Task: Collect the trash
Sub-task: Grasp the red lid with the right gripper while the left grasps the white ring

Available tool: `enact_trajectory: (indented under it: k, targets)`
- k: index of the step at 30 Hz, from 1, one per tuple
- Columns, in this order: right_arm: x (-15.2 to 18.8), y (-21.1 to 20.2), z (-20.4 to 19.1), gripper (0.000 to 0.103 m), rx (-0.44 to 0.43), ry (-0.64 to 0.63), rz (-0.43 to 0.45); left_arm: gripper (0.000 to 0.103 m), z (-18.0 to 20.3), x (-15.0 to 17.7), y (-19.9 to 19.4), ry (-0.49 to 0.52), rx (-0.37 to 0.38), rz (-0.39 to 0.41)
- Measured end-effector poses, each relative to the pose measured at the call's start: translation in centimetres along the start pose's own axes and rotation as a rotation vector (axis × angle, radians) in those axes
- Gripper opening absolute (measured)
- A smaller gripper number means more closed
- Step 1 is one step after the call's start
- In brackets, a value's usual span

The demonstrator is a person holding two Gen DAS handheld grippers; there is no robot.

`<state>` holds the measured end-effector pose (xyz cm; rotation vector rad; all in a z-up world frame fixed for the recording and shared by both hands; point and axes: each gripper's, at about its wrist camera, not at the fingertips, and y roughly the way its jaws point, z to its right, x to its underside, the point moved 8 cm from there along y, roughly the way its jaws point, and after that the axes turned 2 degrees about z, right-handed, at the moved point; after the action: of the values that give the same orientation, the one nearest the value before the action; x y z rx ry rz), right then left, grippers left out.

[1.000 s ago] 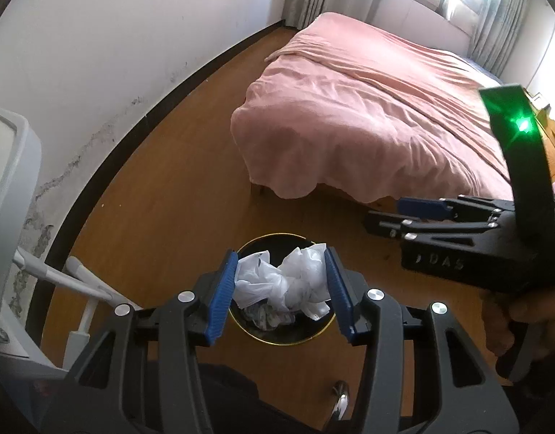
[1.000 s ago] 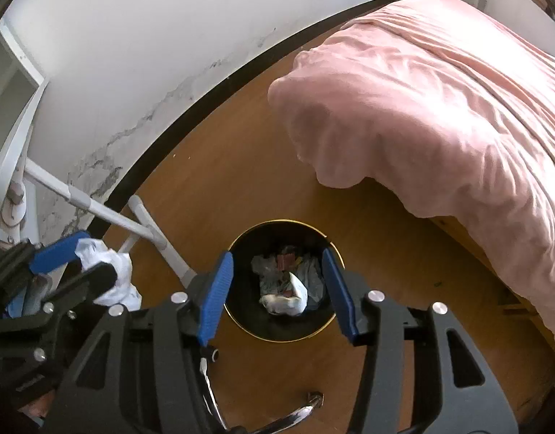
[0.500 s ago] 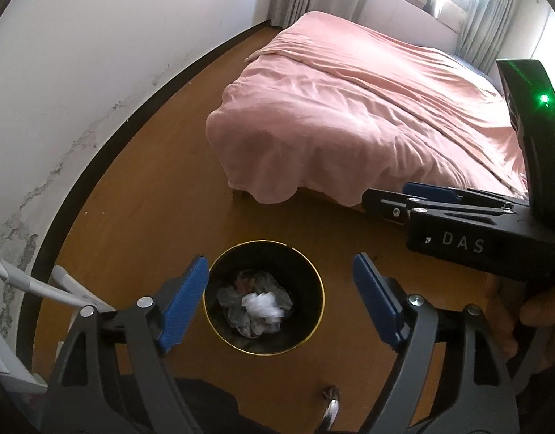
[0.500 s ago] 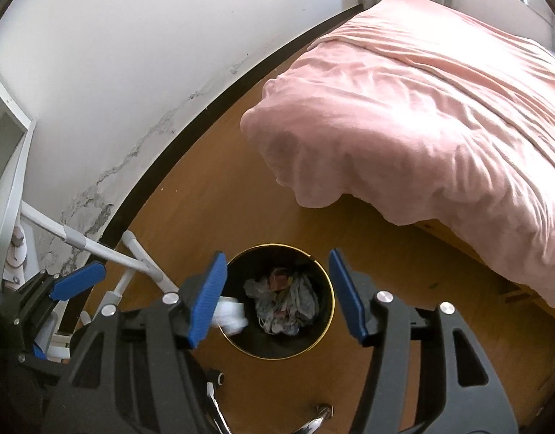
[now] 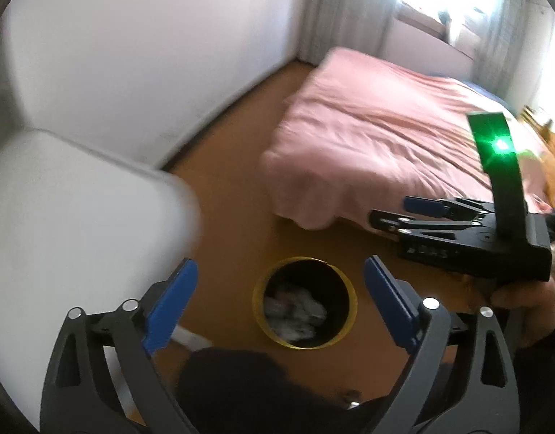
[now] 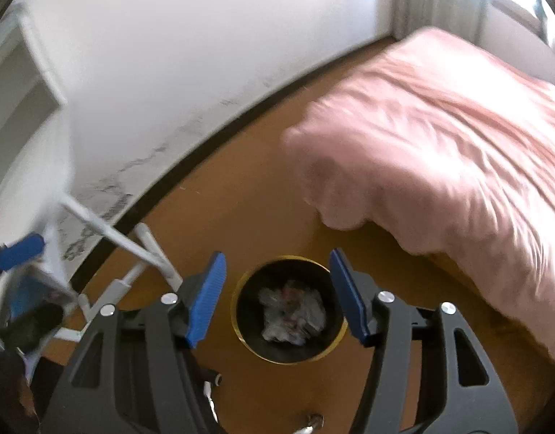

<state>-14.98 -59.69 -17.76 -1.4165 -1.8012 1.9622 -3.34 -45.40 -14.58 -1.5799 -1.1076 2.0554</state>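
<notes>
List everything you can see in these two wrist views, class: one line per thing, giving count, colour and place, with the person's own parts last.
bin: one, black with gold rim, on the floor below both grippers.
crumpled trash: a pile, mostly white, inside the bin.
bed: one, pink cover, beyond the bin, toward the window.
floor: brown wood, between wall and bed.
wall: white, dark skirting, stained low down.
curtains: pale grey, by the bright window.
white frame: tubes, against the wall at left.
left gripper: black, blue fingers, wide apart, nothing between them.
right gripper: black, blue fingers, apart, nothing between them.
hand: one, holding the right gripper.
</notes>
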Motion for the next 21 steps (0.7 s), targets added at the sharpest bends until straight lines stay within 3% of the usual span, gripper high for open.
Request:
enact_trajectory:
  k: [5,11,13,17,21]
  targets:
    - [-2.6,-1.7,-11.6,0.070,-0.160,-0.159,0.038,0.092,-9.9,1.5,-7.5,-0.120,-0.177,0.045]
    - [-2.4,-1.7,-31.5,0.082,-0.444,-0.428,-0.022,0.092,-24.3,8.0,-17.2,-0.337,-0.444,0.053]
    - [-1.9,-1.4,-36.9,0.084,-0.498,-0.502,-0.046,0.092,-28.5,10.8,-20.3,-0.416,-0.514,0.055]
    - [-0.7,-1.0,-46.1,0.089,-0.567,-0.647,-0.069,0.092,-35.0,16.0,-25.1,-0.566,-0.610,0.053]
    - [0.2,1.5,-53.6,0.091,-0.567,-0.766,-0.103,0.092,-38.1,19.2,-27.2,-0.652,-0.638,0.049]
